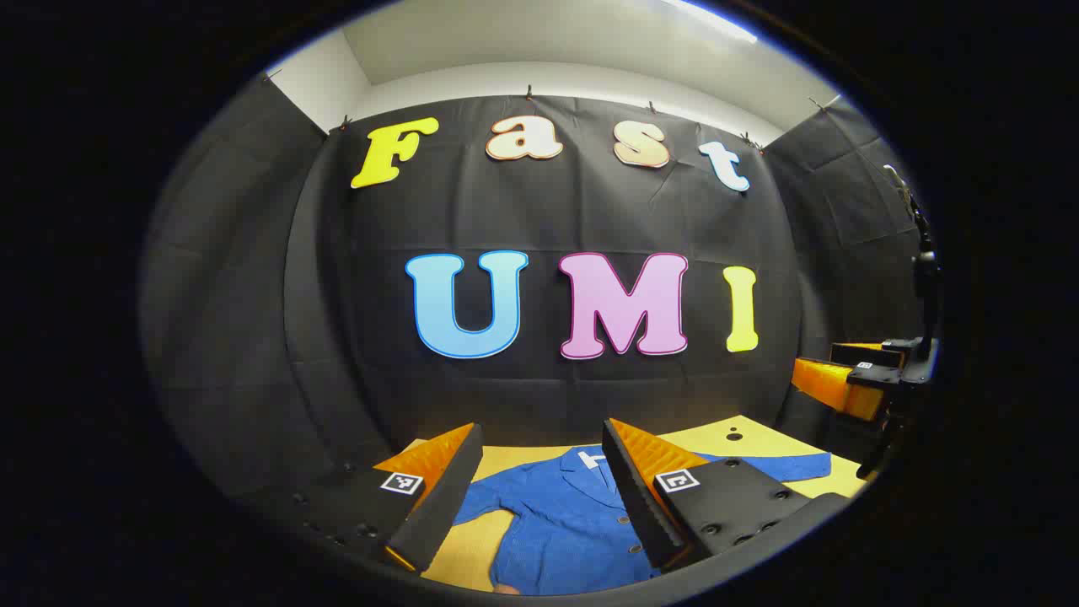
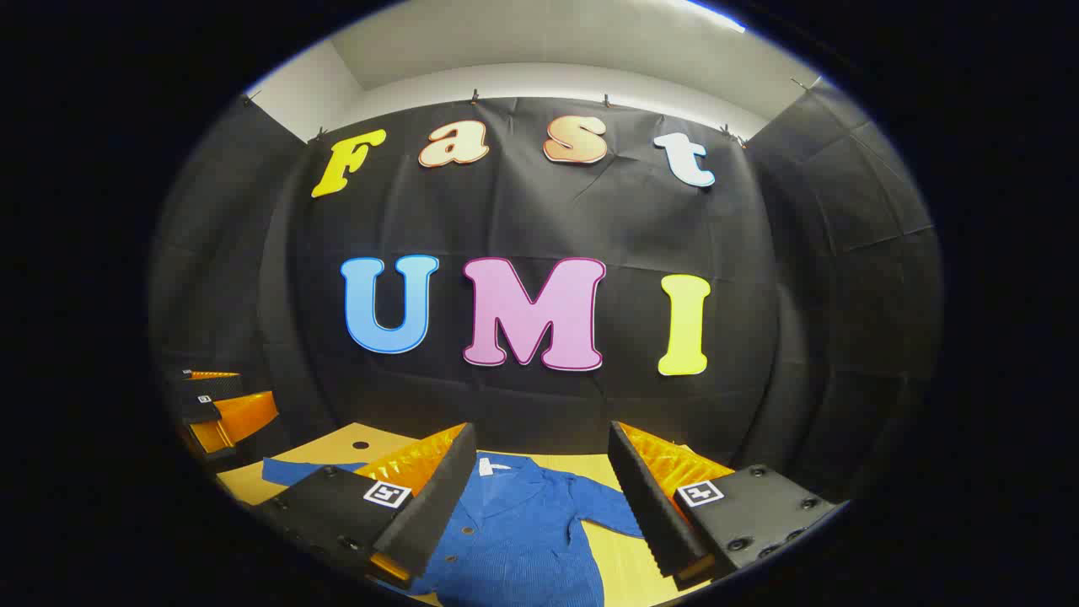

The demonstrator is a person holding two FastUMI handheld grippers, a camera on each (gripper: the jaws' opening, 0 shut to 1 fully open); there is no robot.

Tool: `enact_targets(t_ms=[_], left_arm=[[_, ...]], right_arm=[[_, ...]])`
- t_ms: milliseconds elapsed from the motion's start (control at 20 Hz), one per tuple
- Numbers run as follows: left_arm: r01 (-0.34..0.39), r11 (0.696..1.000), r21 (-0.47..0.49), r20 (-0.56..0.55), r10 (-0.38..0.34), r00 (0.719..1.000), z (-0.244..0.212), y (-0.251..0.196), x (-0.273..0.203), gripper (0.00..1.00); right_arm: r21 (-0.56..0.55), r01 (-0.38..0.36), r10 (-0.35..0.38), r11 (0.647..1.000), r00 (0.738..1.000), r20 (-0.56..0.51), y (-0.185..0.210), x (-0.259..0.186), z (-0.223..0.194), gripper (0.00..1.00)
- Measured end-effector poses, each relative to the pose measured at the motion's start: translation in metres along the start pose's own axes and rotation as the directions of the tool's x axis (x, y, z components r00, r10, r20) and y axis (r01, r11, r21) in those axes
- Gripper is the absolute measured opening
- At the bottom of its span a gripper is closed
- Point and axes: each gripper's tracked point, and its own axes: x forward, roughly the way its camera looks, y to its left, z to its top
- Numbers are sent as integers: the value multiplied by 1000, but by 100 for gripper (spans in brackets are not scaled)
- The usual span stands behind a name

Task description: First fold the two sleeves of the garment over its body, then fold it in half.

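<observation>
Left tongs (image 1: 539, 497) and right tongs (image 2: 539, 497), both spread wide and empty, hang above the blue shirt (image 1: 573, 523), which lies flat and buttoned on the yellow surface (image 1: 759, 438) with sleeves outstretched, apparently poised for the first sleeve fold. The left gripper view adds the sleeve reaching far right; the right gripper view, the one reaching left.

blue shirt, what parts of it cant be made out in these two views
- Left gripper view: the hem of the blue shirt is cut off by the bottom edge; the left claw has fingers covering parts of its front.
- Right gripper view: the right claw has a finger across the shirt's left side, hiding where that sleeve joins.
</observation>
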Motion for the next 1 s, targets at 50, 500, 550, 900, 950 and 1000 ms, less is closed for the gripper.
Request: enact_targets(t_ms=[50, 500, 550, 900, 950, 1000], left_arm=[[-1, 1000, 0, -8, 1, 1000, -3, 0, -1, 82], [-19, 1000, 14, -4, 19, 1000, 1, 1, -8, 82], [-19, 1000, 14, -3, 19, 1000, 2, 2, -9, 82], [-13, 1000, 28, 11, 13, 1000, 5, 0, -21, 82], [-9, 1000, 25, 8, 9, 1000, 3, -1, -24, 82], [-4, 1000, 19, 6, 3, 1000, 2, -3, -27, 82]], right_arm=[[0, 1, -1, 1000, 1000, -4, -1, -1, -1, 96], [12, -13, 13, 1000, 1000, -4, 1, -2, 1, 95], [10, -14, 14, 1000, 1000, -1, 2, -3, 2, 96], [5, -20, 20, 1000, 1000, 3, 3, -14, 6, 95], [2, -22, 22, 1000, 1000, 0, 4, -16, 6, 96], [-4, -21, 21, 1000, 1000, 0, 5, -19, 6, 96]])
